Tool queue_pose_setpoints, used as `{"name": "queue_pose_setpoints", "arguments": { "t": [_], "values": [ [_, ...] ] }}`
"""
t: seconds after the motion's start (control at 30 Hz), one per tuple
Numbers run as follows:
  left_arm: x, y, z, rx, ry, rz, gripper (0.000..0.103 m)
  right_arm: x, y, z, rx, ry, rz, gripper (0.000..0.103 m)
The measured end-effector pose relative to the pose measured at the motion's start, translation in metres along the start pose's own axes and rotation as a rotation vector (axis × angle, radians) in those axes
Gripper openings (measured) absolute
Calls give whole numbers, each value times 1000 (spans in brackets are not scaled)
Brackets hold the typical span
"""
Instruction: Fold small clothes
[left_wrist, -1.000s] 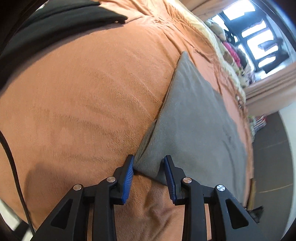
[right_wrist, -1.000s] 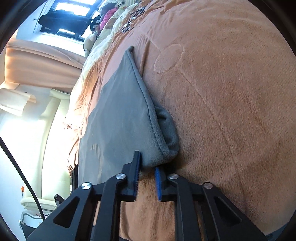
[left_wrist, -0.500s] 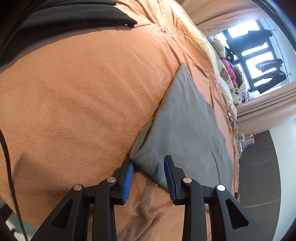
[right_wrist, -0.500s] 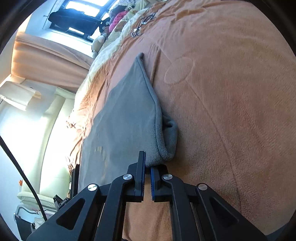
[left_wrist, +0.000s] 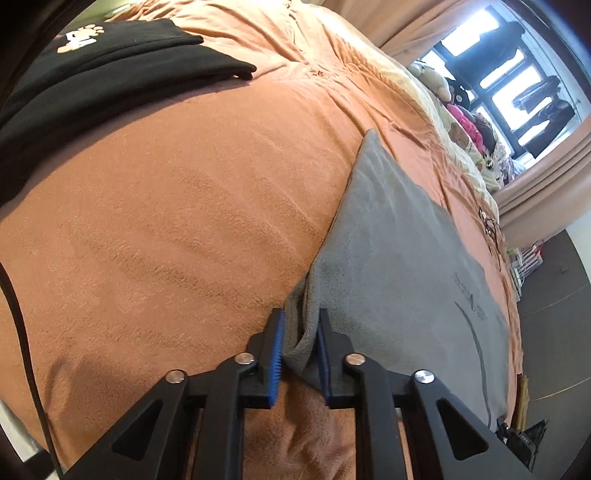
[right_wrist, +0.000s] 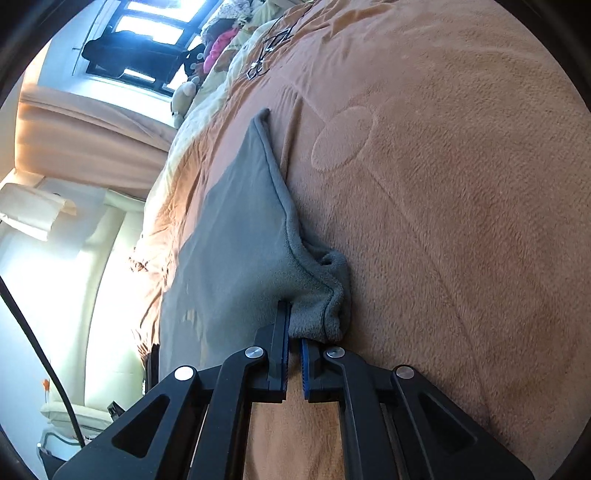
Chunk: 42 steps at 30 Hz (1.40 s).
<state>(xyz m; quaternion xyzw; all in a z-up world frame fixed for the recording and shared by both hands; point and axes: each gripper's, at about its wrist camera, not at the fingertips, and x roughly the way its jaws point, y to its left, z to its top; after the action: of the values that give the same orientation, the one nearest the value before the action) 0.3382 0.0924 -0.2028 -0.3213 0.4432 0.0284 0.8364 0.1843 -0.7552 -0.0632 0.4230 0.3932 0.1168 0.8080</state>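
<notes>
My left wrist camera sits just behind the left gripper (left_wrist: 299, 349), looking steeply down along its fingers, close over the orange fleece-covered bed (left_wrist: 177, 206) and toward the window. My right wrist camera rides behind the right gripper (right_wrist: 294, 343), angled down less steeply, equally close. Both views share the flat grey fleece garment (left_wrist: 399, 258) (right_wrist: 240, 229), seen from its opposite near corners.

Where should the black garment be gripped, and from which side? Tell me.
Grip the black garment at its pointed near corner, coming in from the open orange blanket side. That folded corner sticks out over bare blanket with nothing lying around it, so the fingers can probably slide one under and one over. Its far side runs out of view.
</notes>
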Motion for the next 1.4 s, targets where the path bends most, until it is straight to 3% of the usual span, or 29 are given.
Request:
{"name": "queue_pose_setpoints", "arguments": {
  "t": [0.13, 0.57, 0.93, 1.2, 1.37, 1.4],
  "values": [
    [-5, -6, 3, 45, 3, 21, 6, -8, 12, -3, -39, -27, -43, 0],
    [-65, -41, 19, 125, -38, 34, 5, -51, 74, -11, -131, -48, -79, 0],
    [-104, -7, -23, 123, -6, -14, 5, -88, 76, -36, -163, 24, -120, 0],
    [-115, 13, -49, 129, -2, -45, 6, -105, 65, -53, -206, 28, -150, 0],
    [-101, 21, -51, 110, 21, -100, 6, -106, 63, -53, -269, 5, -253, 2],
    [-98, 22, -51, 114, 18, -102, 7, -107, 64, -52, -276, 1, -270, 8]
  ]
}}
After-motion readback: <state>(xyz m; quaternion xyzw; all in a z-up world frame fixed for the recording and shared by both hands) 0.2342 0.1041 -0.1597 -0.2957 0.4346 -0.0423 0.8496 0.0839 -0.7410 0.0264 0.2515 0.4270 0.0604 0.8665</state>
